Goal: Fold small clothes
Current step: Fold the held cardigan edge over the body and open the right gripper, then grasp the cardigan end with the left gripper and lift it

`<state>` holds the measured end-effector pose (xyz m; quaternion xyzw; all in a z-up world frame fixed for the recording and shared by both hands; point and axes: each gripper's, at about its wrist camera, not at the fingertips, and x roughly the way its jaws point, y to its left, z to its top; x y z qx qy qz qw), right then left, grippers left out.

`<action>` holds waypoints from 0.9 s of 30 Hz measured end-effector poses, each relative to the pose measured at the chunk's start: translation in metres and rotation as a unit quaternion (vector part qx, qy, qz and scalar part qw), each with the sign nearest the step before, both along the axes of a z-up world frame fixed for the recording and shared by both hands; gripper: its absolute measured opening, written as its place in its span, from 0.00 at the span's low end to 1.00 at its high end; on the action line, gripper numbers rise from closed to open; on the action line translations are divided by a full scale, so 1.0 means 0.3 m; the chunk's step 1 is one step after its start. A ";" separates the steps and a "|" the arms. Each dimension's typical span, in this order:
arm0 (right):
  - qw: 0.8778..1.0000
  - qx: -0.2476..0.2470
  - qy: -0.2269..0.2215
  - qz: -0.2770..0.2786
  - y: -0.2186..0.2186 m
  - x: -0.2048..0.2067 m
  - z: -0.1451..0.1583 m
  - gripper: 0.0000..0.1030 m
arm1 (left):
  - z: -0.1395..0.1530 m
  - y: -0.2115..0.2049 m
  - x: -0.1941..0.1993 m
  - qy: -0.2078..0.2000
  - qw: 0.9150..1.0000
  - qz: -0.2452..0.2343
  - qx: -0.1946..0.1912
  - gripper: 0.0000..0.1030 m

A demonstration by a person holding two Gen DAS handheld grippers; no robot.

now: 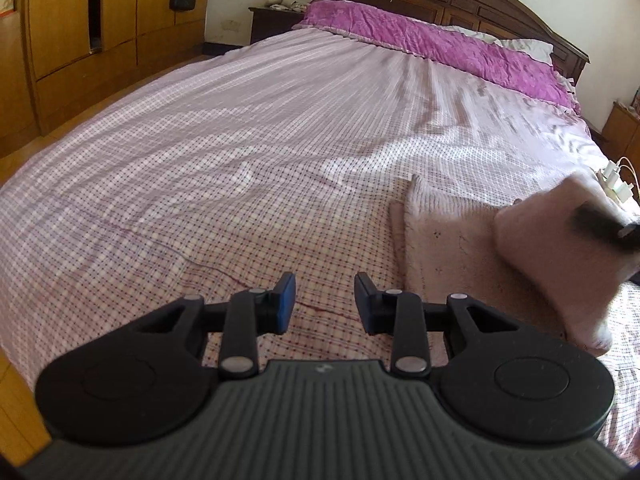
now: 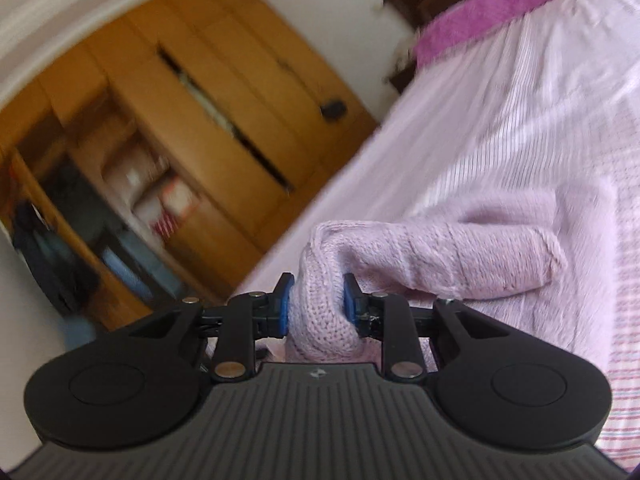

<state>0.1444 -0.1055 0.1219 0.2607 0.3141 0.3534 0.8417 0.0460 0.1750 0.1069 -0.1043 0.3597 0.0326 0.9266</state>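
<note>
We have the right gripper point(image 2: 316, 300) pinching a bunched edge of the fuzzy pale-pink knit garment point(image 1: 448, 240) (blurred), lifted over the checked pink bedsheet point(image 1: 200, 184). The left gripper point(image 1: 325, 304) is parted, empty, garment to its right, long axis running away toward the headboard; right hand nearer.

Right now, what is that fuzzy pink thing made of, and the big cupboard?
The pink garment looks like soft knitted yarn: rows of stitch loops show where the right tool pinches it, and the surface is fuzzy. The cupboard looks like smooth, orange-brown wood or wood veneer, with a slight sheen.
</note>
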 end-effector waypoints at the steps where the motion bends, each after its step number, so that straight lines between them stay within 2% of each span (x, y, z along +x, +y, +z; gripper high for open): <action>1: 1.000 -0.020 0.006 0.006 0.051 -0.001 -0.025 0.28 | -0.006 0.006 0.003 0.002 1.000 0.000 -0.002 0.33; 5: 0.997 -0.074 0.034 0.010 0.199 0.019 -0.127 0.30 | -0.022 0.017 0.004 0.005 1.000 0.001 -0.010 0.33; 7: 0.996 -0.080 0.033 0.004 0.248 0.005 -0.147 0.36 | -0.024 0.023 0.005 0.005 1.000 -0.001 -0.012 0.33; 9: 0.996 -0.082 0.025 0.000 0.263 0.002 -0.147 0.51 | -0.019 0.027 0.005 0.001 1.000 -0.005 -0.016 0.33; 13: 0.997 -0.079 0.018 0.002 0.282 -0.019 -0.119 0.62 | 0.005 0.020 0.019 -0.012 0.999 -0.022 -0.020 0.33; 17: 0.998 -0.060 0.012 -0.009 0.221 -0.078 -0.087 0.64 | 0.032 -0.015 0.041 -0.025 0.998 -0.047 -0.019 0.33; 21: 0.998 -0.056 -0.010 -0.035 0.065 -0.190 -0.033 0.65 | 0.051 -0.080 0.073 -0.034 0.996 -0.081 -0.012 0.33; 27: 0.987 -0.097 -0.037 -0.123 -0.099 -0.289 0.012 0.65 | 0.057 -0.193 0.123 -0.041 0.989 -0.139 -0.002 0.33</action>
